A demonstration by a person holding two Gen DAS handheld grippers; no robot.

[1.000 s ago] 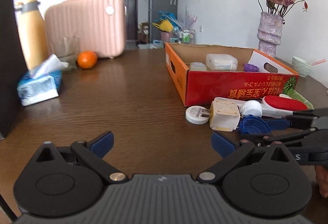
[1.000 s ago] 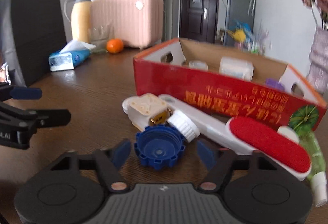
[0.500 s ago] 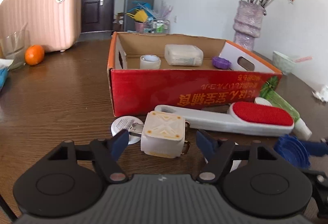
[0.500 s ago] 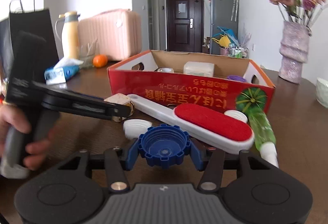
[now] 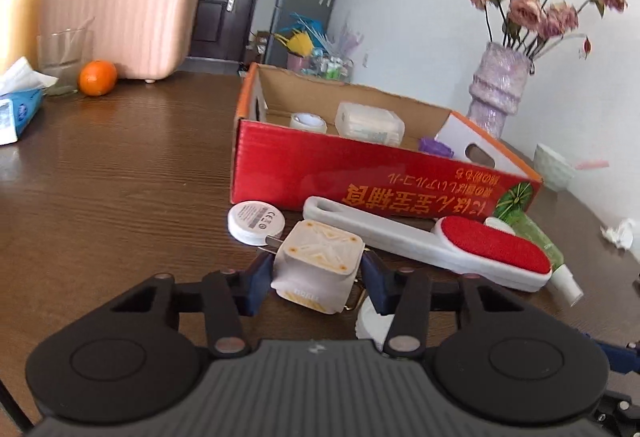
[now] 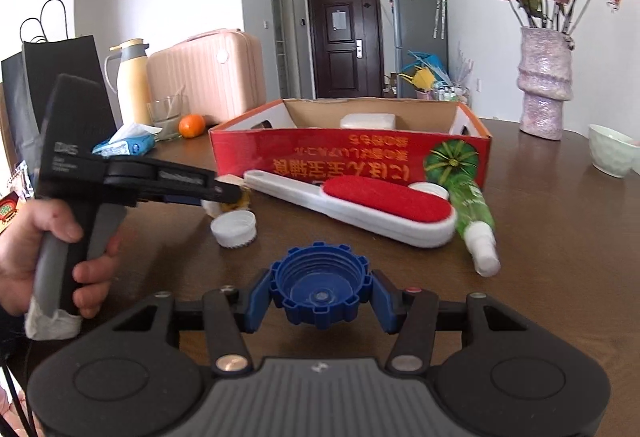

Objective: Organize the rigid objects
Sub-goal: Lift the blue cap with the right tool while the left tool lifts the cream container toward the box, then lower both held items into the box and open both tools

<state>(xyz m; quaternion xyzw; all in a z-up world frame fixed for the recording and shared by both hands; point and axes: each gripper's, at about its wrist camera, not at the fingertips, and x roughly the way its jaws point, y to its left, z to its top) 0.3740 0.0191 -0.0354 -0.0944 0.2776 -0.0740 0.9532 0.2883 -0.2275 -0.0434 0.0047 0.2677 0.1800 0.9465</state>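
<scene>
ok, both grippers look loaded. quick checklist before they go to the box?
1. Left gripper shut on the plug adapter: ok.
2. Right gripper shut on the blue cap: ok.
3. Adapter lifted off the table: cannot tell.
4. Free floor space in the red box: ok, bare cardboard beside the tape roll and plastic case.
5. Lint brush lying between grippers and box: not ok, lift over it.

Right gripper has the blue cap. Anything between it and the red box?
Yes. The right gripper, shut on the blue cap, faces the lint brush and green bottle lying before the red box front wall; lifting over them looks feasible.
</scene>
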